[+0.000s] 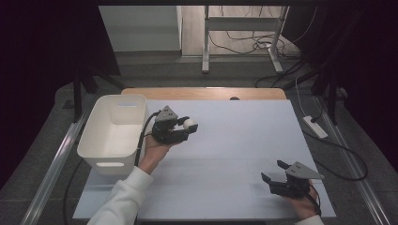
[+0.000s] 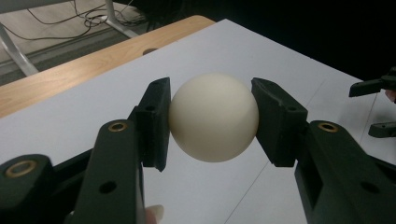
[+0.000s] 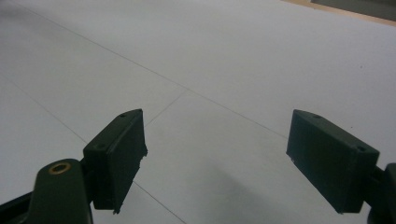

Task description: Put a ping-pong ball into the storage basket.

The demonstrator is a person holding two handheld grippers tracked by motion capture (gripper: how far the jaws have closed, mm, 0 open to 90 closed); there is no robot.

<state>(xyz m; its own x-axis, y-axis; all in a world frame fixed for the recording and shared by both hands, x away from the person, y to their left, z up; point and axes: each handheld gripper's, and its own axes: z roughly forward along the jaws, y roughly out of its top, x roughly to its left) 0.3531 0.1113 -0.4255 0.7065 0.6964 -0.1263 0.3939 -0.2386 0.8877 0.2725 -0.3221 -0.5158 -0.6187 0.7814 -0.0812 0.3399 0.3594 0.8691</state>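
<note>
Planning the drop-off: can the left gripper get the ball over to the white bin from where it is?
Probably yes: the left gripper, shut on the white ball, is right beside the open-topped white bin, with nothing between.

white sleeve (image 1: pixel 123 199), black hand-held grippers

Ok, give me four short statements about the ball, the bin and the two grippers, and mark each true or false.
1. The left gripper is shut on the white ball. True.
2. The ball lies inside the white bin. False: it is held in the gripper, to the right of the bin.
3. The right gripper is open with nothing between its pads. True.
4. The right gripper holds a second ball. False: it holds nothing above the pale table.
</note>
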